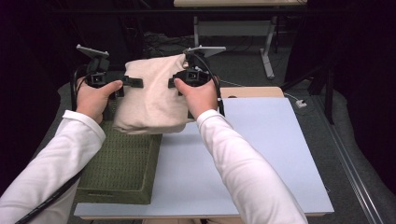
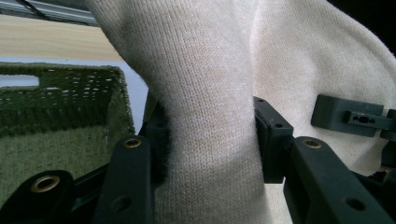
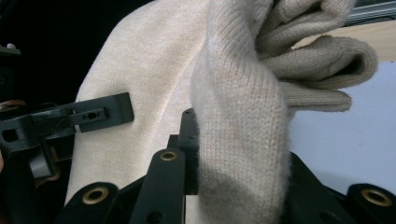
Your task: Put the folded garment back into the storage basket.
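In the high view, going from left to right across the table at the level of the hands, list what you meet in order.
Left gripper → cream knitted cloth → right gripper → pale blue board. Both grippers clamp the cloth, held above the green basket.

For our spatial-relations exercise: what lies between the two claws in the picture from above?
In the high view, the folded cream sweater spans the gap between the left claw and the right claw; each is shut on a side of it.

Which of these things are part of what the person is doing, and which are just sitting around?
In use:
cream knitted cloth
left gripper
right gripper
green basket

Just there:
white board
table behind
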A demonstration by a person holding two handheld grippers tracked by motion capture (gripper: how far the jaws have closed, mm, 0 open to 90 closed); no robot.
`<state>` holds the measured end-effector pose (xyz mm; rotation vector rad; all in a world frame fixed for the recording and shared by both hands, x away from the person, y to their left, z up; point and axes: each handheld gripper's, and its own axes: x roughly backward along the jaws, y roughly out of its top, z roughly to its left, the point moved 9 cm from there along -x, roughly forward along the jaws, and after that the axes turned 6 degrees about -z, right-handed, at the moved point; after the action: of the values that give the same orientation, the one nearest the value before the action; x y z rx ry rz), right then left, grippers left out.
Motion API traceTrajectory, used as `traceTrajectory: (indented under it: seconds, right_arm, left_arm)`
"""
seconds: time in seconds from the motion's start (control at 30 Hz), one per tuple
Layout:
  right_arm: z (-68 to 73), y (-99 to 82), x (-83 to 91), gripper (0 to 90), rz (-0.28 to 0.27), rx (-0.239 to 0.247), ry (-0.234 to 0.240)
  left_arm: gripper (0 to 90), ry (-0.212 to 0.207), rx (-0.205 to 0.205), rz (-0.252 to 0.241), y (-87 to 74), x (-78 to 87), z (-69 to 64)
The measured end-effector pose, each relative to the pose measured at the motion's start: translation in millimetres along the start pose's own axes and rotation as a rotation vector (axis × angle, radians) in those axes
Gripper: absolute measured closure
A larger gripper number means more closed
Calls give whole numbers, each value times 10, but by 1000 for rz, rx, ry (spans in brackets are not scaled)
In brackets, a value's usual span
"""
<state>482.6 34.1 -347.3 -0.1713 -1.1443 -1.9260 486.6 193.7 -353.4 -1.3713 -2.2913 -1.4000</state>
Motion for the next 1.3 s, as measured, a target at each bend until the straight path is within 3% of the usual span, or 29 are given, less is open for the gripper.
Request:
traceTrajectory:
  seconds: [0.47,1.03,1.1,1.3]
  right_arm:
    - [344,-107,-219,757,12,9,33]
    - [592,-256,-440,757,29,18,55]
    - [625,-277,-469,756,27,16,63]
    - [668,-345,-523,756,31,22,71]
  left_arm:
    - [584,21,11,-18,15,305,266]
    - [583,47,20,-14,-25,539,542]
    - [584,50,40,-16,-27,570,565]
    - [584,53,16,-9,-52,607,641]
